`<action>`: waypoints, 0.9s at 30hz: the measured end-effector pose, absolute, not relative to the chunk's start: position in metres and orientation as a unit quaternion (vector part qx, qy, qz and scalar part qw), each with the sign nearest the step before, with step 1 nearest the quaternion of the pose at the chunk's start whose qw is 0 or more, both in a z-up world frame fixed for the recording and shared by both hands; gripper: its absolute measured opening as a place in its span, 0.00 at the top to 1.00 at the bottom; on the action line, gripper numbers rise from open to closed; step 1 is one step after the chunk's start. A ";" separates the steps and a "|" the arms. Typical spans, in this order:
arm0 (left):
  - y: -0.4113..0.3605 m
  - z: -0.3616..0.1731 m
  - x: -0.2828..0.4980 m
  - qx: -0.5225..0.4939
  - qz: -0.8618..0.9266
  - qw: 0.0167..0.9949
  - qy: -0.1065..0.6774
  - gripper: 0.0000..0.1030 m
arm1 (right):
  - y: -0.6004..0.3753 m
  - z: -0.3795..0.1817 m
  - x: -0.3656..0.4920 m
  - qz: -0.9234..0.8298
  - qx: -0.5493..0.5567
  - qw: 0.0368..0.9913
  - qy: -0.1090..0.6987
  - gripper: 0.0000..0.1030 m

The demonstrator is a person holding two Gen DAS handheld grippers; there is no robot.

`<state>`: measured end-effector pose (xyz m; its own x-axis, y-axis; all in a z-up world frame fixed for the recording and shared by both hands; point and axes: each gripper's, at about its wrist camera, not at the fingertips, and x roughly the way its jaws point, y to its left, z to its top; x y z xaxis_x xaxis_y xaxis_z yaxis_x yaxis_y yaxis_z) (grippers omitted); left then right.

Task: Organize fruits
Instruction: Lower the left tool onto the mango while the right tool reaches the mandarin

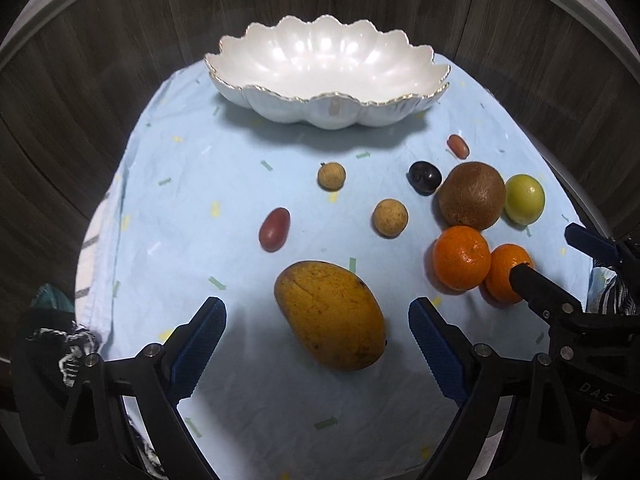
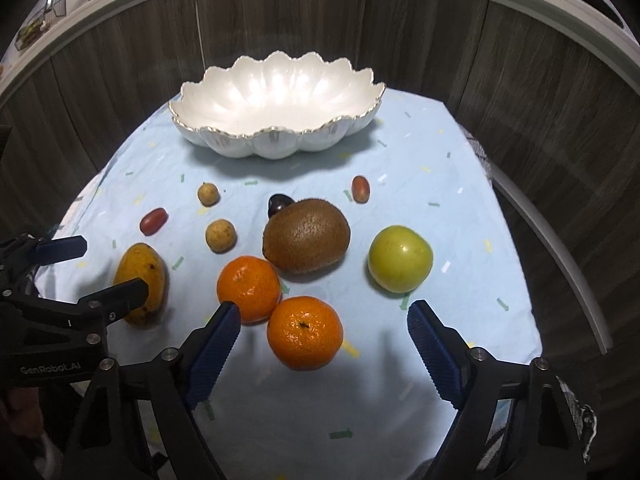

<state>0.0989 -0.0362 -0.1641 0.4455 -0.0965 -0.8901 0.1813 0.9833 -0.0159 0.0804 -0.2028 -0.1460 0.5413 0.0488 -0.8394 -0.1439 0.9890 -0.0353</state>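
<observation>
A yellow mango [image 1: 332,316] lies between the fingers of my open left gripper [image 1: 316,308], and the pads stand clear of it. My right gripper [image 2: 323,307] is open around the nearer mandarin [image 2: 305,332] without touching it. A second mandarin [image 2: 248,286] sits against that one. Behind them are a brown kiwi [image 2: 306,236] and a green round fruit [image 2: 400,258]. Two tan longans [image 1: 331,176] [image 1: 390,218], two red grapes [image 1: 274,229] [image 1: 458,146] and a dark grape [image 1: 425,178] lie scattered. The white scalloped bowl [image 1: 332,108] at the back holds nothing.
Everything rests on a light blue cloth [image 1: 248,380] with small confetti marks. Dark wood panels [image 2: 540,80] curve around behind the bowl and both sides. Striped fabric [image 1: 92,264] shows past the cloth's left edge. A wire basket [image 2: 52,8] sits on the counter at far upper left.
</observation>
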 end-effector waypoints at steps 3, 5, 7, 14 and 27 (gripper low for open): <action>-0.039 -0.172 0.101 0.042 -0.086 0.842 0.530 0.16 | -0.203 -0.153 0.084 0.058 -0.047 0.870 0.488 0.25; -0.040 -0.176 0.103 0.041 -0.089 0.838 0.537 0.19 | -0.203 -0.158 0.087 0.060 -0.044 0.866 0.495 0.29; -0.042 -0.181 0.106 0.040 -0.091 0.834 0.544 0.25 | -0.203 -0.161 0.089 0.063 -0.042 0.862 0.501 0.32; -0.046 -0.192 0.110 0.041 -0.094 0.824 0.558 0.34 | -0.200 -0.169 0.093 0.077 -0.037 0.852 0.517 0.35; -0.049 -0.194 0.109 0.048 -0.086 0.830 0.550 0.44 | -0.206 -0.173 0.094 0.097 -0.001 0.844 0.527 0.53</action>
